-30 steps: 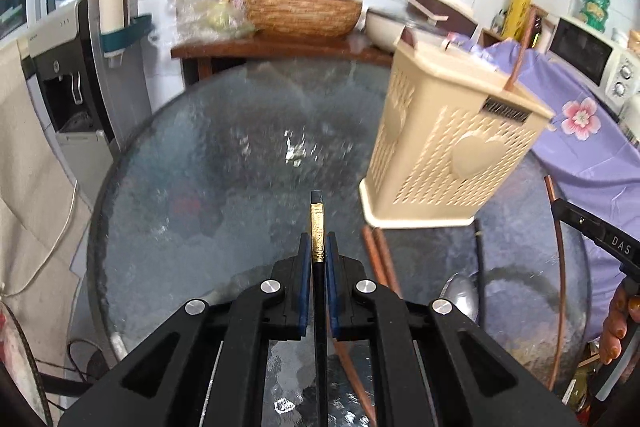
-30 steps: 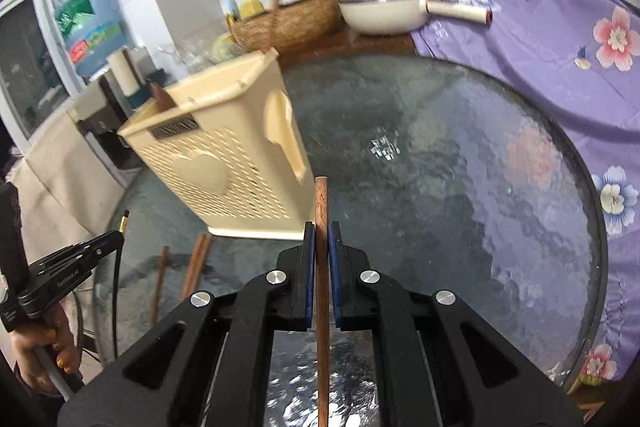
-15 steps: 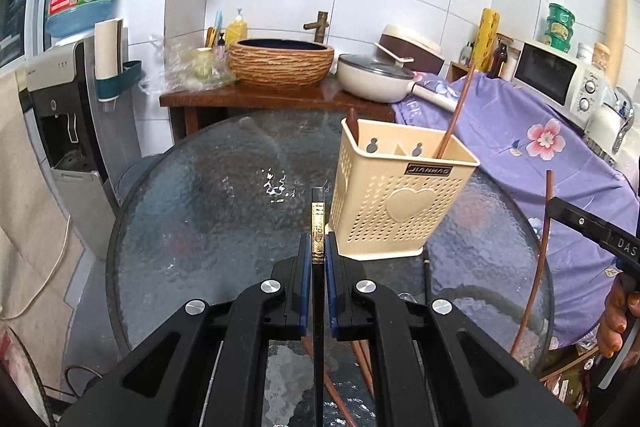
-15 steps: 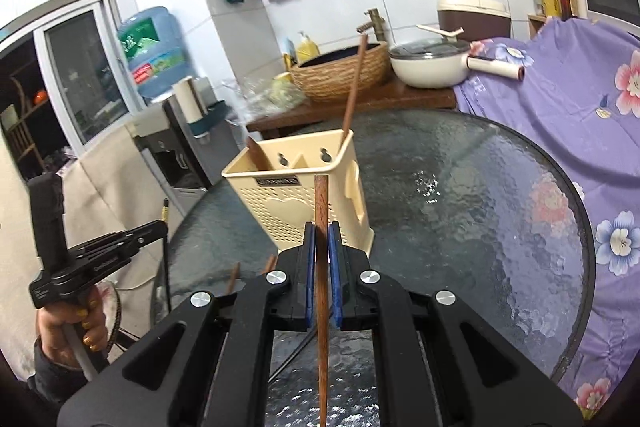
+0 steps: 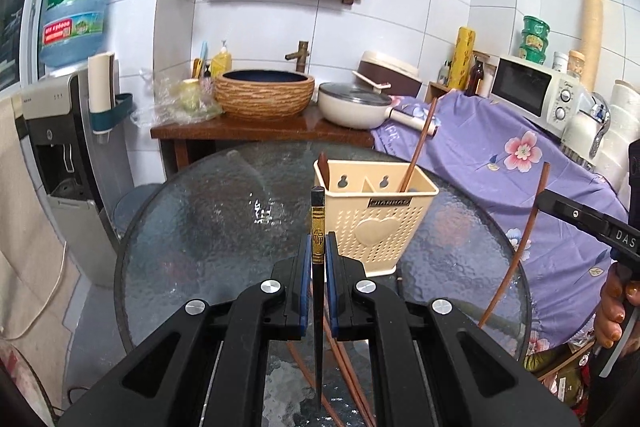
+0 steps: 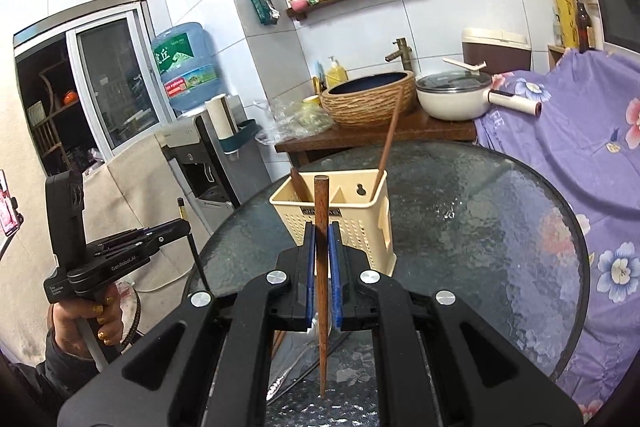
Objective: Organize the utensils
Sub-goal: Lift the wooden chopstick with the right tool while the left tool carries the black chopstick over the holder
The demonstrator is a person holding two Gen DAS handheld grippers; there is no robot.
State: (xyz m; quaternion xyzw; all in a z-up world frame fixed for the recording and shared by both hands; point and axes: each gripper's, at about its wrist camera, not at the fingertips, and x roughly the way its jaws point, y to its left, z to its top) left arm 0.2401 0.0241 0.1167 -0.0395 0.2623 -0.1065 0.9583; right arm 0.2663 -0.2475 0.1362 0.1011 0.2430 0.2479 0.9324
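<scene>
Loose chopsticks [image 5: 348,363] on table [image 5: 192,227] before caddy [image 5: 376,227].

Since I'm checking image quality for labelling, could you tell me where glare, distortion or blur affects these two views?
Left wrist view: white glare patch on the glass table, wall tiles bow near the edges, dark corners; the black chopstick is sharp. Right wrist view: glare on the table, curved window frame at left, brown chopstick sharp.

Black gold-banded chopstick [image 5: 318,227], brown wooden chopstick [image 6: 321,267], cream perforated holder [image 5: 380,227], purple floral cloth [image 5: 520,163].
</scene>
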